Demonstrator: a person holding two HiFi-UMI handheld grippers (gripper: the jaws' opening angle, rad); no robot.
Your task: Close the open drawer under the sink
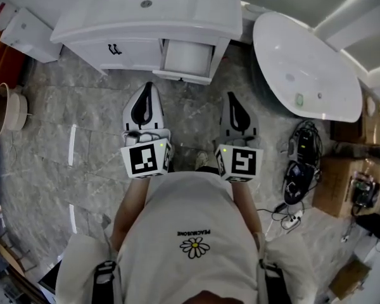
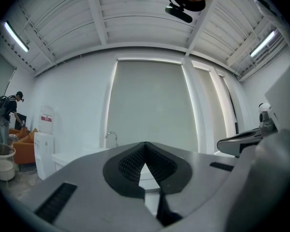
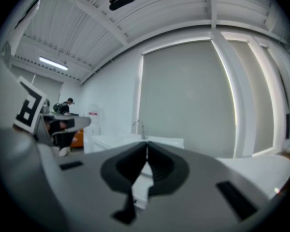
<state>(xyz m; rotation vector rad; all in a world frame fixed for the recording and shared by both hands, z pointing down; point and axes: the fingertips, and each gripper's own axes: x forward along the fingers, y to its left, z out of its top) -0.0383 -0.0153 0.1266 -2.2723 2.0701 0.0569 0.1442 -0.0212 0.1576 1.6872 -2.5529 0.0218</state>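
Note:
A white sink cabinet (image 1: 145, 18) stands ahead of me in the head view. Its right drawer (image 1: 187, 59) is pulled out, showing a pale, bare inside. The left drawer front with a black handle (image 1: 114, 49) sits flush. My left gripper (image 1: 148, 85) points at the cabinet, a short way before the open drawer's left corner, shut with nothing in it. My right gripper (image 1: 233, 95) is level beside it, just right of the drawer, shut and empty too. In both gripper views the pads meet at the tips, left gripper (image 2: 145, 144) and right gripper (image 3: 146, 144), with the cabinet's faucet (image 2: 111, 137) beyond.
A white bathtub (image 1: 304, 68) lies to the right of the cabinet. Cardboard boxes (image 1: 342, 182) and tangled cables (image 1: 301, 170) sit at the right on the grey marble floor. A bucket (image 1: 6, 109) stands at the far left. A person (image 2: 7, 110) is far off at the left.

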